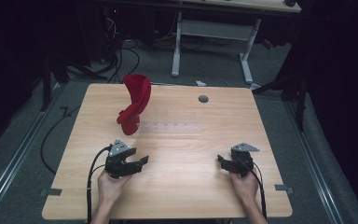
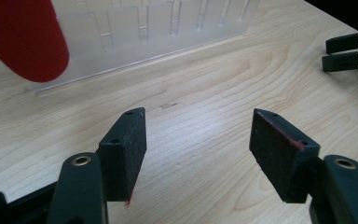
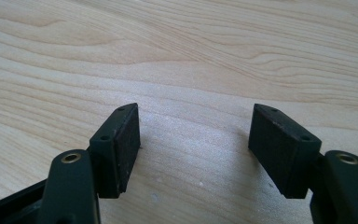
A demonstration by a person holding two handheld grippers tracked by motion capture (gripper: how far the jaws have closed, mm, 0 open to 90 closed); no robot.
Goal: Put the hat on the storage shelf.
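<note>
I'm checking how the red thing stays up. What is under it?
The red twisted shape stands in a clear plastic rack lying on the wooden table. Its foot hides how it sits in the slots.

**No legible writing on the table**

No text, label, brand, number or sign can be read anywhere. The wooden table [image 1: 177,154], the red twisted object [image 1: 134,105] and the clear plastic rack [image 2: 158,32] carry no readable markings.

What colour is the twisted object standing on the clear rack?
Red, seen best in the high view.
</note>
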